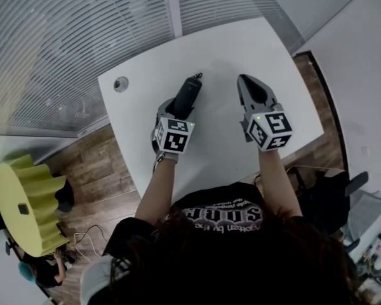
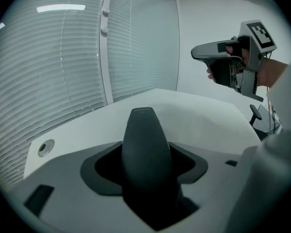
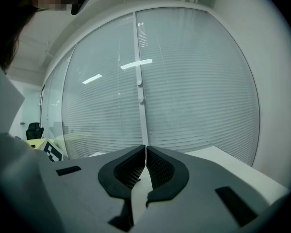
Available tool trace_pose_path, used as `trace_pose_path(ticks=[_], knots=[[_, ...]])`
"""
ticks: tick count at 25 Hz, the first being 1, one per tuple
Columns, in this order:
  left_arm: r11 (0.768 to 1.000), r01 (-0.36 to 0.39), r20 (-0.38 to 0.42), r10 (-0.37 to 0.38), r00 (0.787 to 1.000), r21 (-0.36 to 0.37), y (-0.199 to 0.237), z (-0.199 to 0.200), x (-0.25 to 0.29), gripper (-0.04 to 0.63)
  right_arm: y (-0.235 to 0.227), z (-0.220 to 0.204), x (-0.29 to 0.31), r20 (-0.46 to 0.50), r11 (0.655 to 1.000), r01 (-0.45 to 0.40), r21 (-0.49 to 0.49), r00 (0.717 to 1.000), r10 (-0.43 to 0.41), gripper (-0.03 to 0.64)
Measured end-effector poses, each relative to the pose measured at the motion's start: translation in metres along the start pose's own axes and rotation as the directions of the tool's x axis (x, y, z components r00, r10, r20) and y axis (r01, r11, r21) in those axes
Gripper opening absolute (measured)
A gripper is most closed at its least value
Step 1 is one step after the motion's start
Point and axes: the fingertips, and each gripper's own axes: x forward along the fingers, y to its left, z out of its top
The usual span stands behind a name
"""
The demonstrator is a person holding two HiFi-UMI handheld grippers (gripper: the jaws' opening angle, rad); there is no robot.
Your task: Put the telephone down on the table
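Observation:
A dark grey telephone handset sticks out from my left gripper, which is shut on it above the white table. In the left gripper view the telephone fills the gap between the jaws, its narrow end pointing toward the blinds. My right gripper hangs to the right of it above the table; its pads meet with nothing between them. It also shows sideways, held by a hand, as the right gripper in the left gripper view.
A round cable port sits in the table's far left corner, seen too as the port. Glass walls with blinds stand behind the table. A yellow ribbed stool is on the wooden floor to the left.

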Motion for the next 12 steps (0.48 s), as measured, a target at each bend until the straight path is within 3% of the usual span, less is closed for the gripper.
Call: trace_pose_path(ticks=[12], knots=[[0.996,-0.022,-0.039,0.026,0.999,0.081,0.002,-0.011,0.006,0.281,0.000,-0.006,0.003,-0.013,1.000,0.011,0.014,1.000,-0.011,0.029]])
